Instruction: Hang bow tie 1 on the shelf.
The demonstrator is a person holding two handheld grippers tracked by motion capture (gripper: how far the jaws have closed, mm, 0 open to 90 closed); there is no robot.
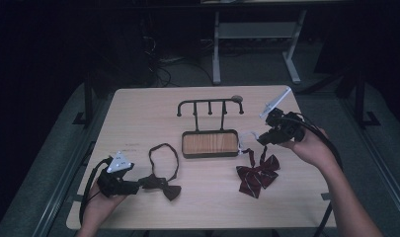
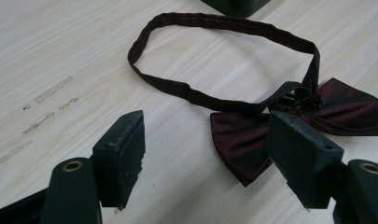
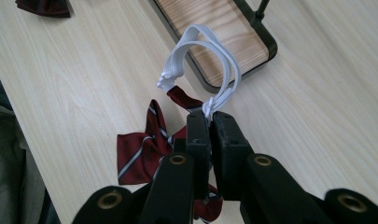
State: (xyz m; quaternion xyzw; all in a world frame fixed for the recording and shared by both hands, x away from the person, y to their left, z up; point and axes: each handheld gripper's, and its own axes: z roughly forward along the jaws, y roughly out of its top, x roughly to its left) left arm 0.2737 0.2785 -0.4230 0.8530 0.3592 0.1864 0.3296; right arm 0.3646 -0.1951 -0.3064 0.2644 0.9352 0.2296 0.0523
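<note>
Looks like the hang-it-up step: right gripper [image 3: 209,122] fingers are clenched on the striped bow tie's white elastic loop [image 3: 210,56], tie [image 1: 257,176] dangling toward the desk [image 1: 138,118], next hooking a peg on the rack [image 1: 210,104] at 10 o'clock; left gripper [image 2: 205,140] released beside the maroon bow tie [image 2: 294,121].

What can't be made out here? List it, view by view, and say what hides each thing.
- Right gripper view: the right gripper is shut on the white strap; its jaws hide the pinched part and some of the striped bow tie.
- Left gripper view: one jaw of the open left gripper covers part of the dark bow tie; the stand is cut off by the top edge.
- High view: the small object by the stand's hooks is too small to identify.
</note>
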